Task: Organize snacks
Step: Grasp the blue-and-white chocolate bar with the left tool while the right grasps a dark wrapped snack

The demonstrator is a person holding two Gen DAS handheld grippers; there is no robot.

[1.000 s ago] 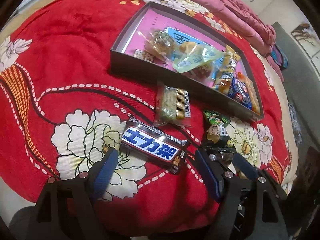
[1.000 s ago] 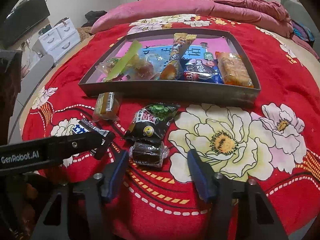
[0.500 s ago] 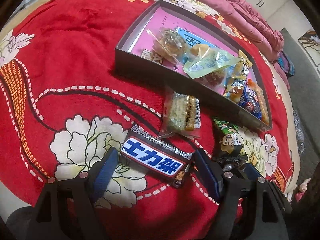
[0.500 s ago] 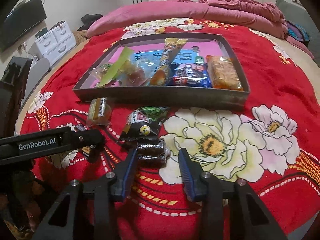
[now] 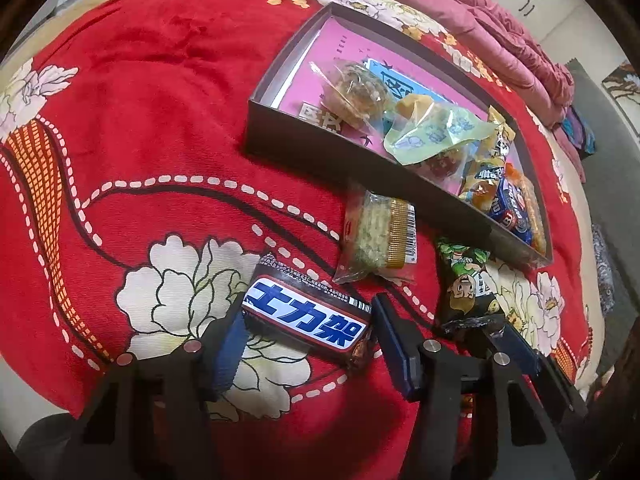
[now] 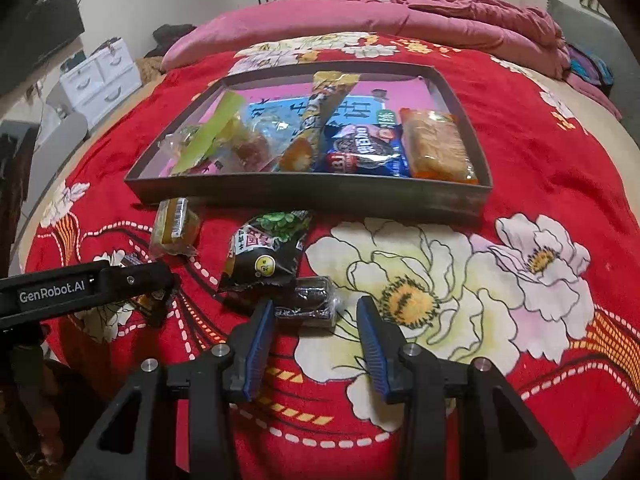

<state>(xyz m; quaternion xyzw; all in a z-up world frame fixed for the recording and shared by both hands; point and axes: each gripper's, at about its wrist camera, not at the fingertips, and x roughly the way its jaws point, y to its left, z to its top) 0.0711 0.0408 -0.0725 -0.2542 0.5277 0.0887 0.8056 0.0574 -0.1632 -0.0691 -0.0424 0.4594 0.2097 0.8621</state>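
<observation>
A dark box with a pink floor holds several snacks on the red flowered bedspread; it also shows in the right wrist view. My left gripper is open, its blue pads on either side of a Snickers bar lying on the spread. My right gripper is open around a small dark wrapped cake. A black-and-green packet lies just beyond the cake, seen too in the left wrist view. A clear-wrapped cracker pack lies against the box front.
The left gripper's arm crosses the lower left of the right wrist view. Pink bedding is piled at the far side of the bed. White drawers stand off the bed at the left.
Both grippers moved forward and down. The left one's pads now flank the Snickers bar. The right one has narrowed and reached the dark cake.
</observation>
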